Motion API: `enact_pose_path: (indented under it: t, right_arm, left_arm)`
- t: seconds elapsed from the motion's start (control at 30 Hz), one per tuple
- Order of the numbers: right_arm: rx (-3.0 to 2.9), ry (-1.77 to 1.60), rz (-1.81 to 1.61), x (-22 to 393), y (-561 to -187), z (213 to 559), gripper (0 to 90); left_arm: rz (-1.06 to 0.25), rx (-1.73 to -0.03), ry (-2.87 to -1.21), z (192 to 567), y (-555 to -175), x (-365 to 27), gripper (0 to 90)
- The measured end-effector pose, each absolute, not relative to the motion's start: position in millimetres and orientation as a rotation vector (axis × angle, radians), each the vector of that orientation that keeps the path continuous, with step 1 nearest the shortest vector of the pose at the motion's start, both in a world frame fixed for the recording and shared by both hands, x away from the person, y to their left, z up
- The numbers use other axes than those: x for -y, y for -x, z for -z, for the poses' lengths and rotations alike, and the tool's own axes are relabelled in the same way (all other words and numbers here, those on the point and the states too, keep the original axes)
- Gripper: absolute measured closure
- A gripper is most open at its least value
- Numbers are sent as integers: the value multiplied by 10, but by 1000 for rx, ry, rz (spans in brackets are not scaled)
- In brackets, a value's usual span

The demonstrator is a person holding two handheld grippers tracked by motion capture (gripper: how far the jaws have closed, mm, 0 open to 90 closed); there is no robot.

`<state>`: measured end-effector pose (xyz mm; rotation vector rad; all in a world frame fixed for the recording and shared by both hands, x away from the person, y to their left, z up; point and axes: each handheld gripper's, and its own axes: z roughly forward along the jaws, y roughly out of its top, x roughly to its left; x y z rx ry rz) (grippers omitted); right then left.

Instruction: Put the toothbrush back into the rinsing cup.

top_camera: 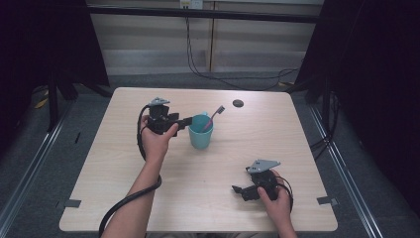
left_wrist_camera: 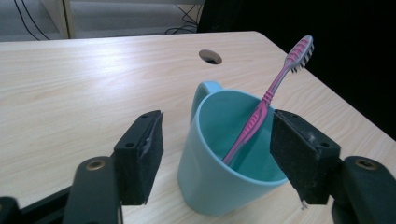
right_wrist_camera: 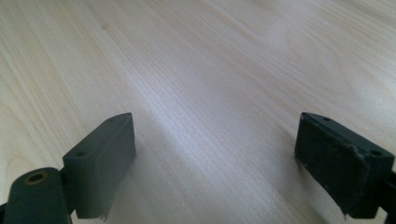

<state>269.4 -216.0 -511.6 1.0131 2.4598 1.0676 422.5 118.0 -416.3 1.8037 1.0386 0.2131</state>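
Note:
A teal mug point(top_camera: 200, 135) point(left_wrist_camera: 212, 182) stands upright near the middle of the wooden table point(top_camera: 223, 163). A pink toothbrush point(top_camera: 214, 116) point(left_wrist_camera: 273, 91) leans inside it, bristle head up and to the right. My left gripper point(top_camera: 185, 122) point(left_wrist_camera: 217, 156) is level at the mug's left side in the high view. It is open, with its pads on either side of the mug's near rim; the left pad point(left_wrist_camera: 142, 154) is clear of the wall. My right gripper point(top_camera: 239, 191) point(right_wrist_camera: 215, 158) rests near the front right of the table, open over bare wood with nothing between its pads.
A round dark hole point(top_camera: 238, 103) point(left_wrist_camera: 210, 56) is set in the tabletop beyond the mug. Cables point(top_camera: 218, 74) lie on the floor behind the table. Dark curtains hang at both sides. The table's front edge runs close to the right hand.

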Motion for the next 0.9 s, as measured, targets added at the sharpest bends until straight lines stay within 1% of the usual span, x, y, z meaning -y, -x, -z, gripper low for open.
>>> enact_pose_path:
  t: [0.43,0.67,0.9]
  right_arm:
    - [-2460,-1013,-1067,2160,-2694,5116,119]
    - [-2460,-1012,-1068,2160,-2694,5116,119]
    - [-2460,-1013,-1067,2160,-2694,5116,119]
  left_arm:
    - [-241,-1040,-1832,4170,-4178,-1258,257]
    - [-249,-1025,-1855,4162,-4134,-1270,236]
    - [-248,-1024,-1858,4160,-4106,-1293,235]
